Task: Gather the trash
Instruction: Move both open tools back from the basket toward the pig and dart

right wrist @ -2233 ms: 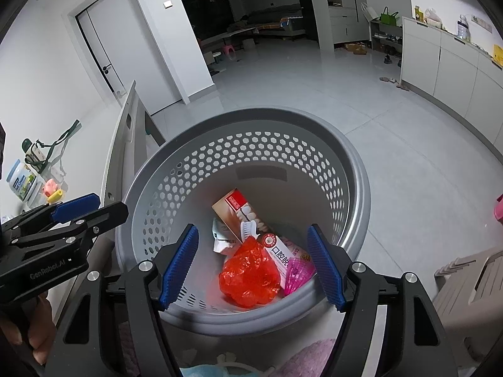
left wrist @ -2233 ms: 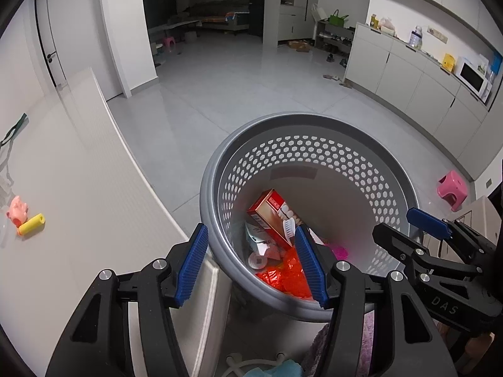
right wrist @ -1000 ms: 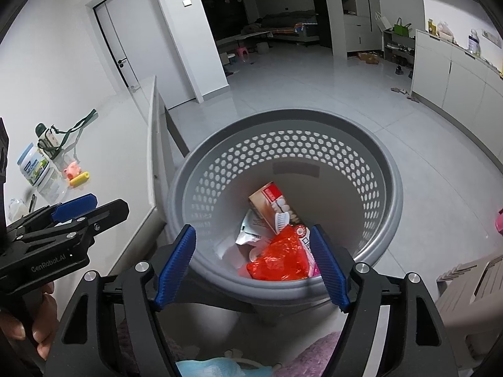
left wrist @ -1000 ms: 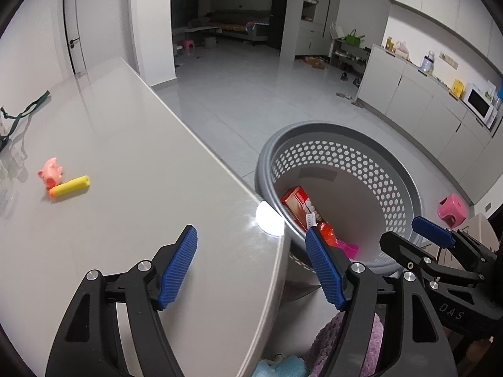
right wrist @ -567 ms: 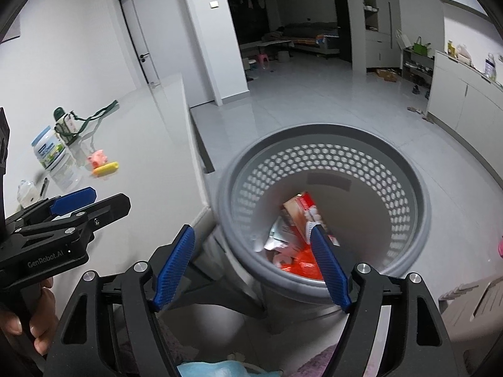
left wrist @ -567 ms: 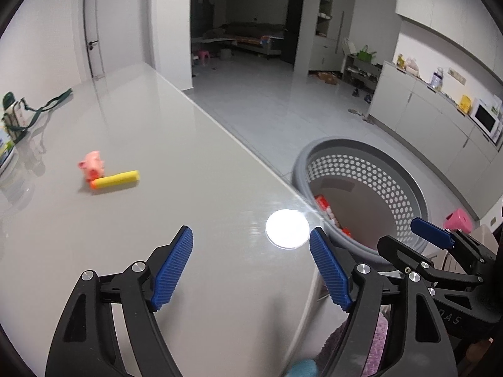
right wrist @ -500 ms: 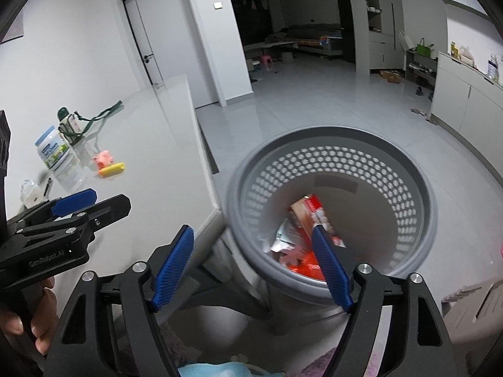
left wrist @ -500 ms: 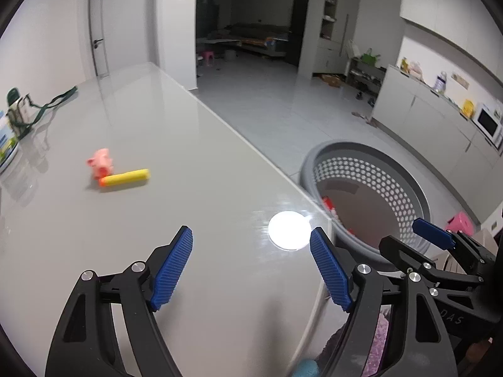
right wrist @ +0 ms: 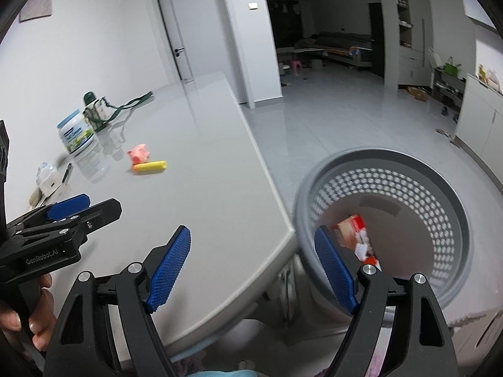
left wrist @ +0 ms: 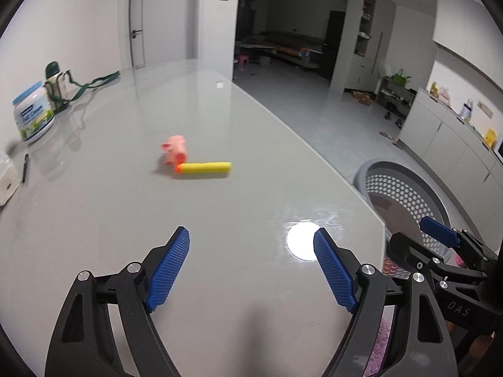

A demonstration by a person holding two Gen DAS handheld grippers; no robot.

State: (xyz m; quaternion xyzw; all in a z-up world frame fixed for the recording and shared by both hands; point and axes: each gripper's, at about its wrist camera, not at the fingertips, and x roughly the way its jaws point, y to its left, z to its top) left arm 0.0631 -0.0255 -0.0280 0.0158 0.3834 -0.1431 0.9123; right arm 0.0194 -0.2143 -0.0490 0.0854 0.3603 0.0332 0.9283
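With both grippers' fingers apart and empty, centre the left gripper (left wrist: pixel 251 264) on the yellow foam dart (left wrist: pixel 204 167) mid-frame on the glossy grey worktop (left wrist: pixel 125 213) before clamping.

**Both grippers wide and empty**

I hold my left gripper (left wrist: pixel 251 264) level and pointing forward, jaws spread wide with nothing between them. My right gripper (right wrist: pixel 253 262) sits alongside on its right, jaws equally wide and empty. My left hand (right wrist: pixel 30 320) wraps the left gripper's handle.
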